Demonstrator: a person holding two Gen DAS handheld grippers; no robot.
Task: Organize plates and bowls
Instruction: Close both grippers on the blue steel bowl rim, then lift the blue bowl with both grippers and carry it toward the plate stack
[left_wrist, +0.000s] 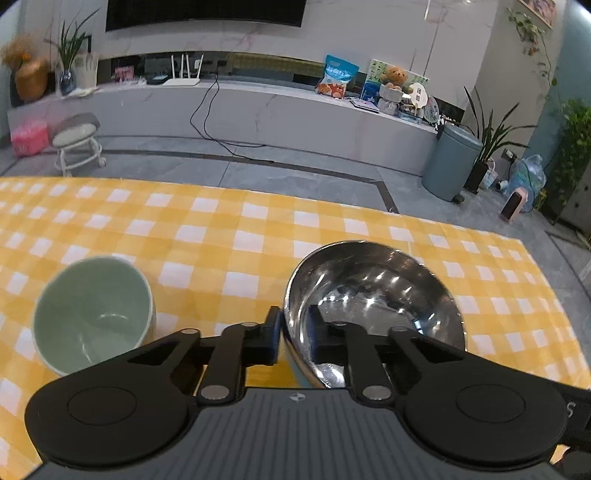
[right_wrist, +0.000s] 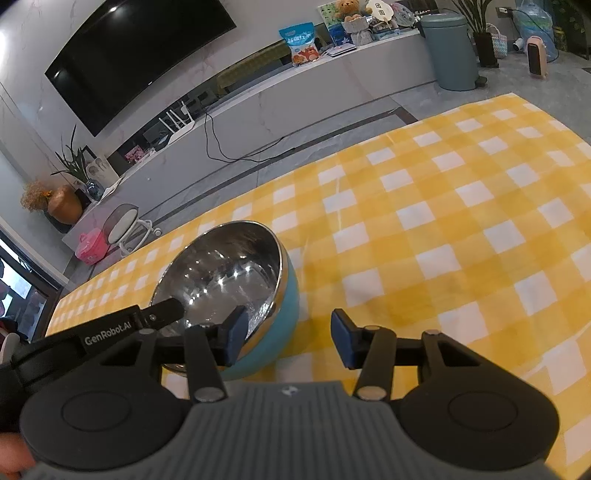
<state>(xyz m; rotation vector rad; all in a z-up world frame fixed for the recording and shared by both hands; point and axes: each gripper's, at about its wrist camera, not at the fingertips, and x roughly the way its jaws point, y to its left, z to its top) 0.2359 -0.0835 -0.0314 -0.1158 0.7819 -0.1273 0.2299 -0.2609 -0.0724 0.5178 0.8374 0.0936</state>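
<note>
Left wrist view, left to right: a pale green bowl stands at lower left on the yellow checked tablecloth. Right of centre, the left gripper is clamped on the near rim of the steel bowl, one pad outside, one inside. Right wrist view: the same bowl sits left of centre; the right gripper stands half open, holding nothing, its left pad inside the rim.
</note>
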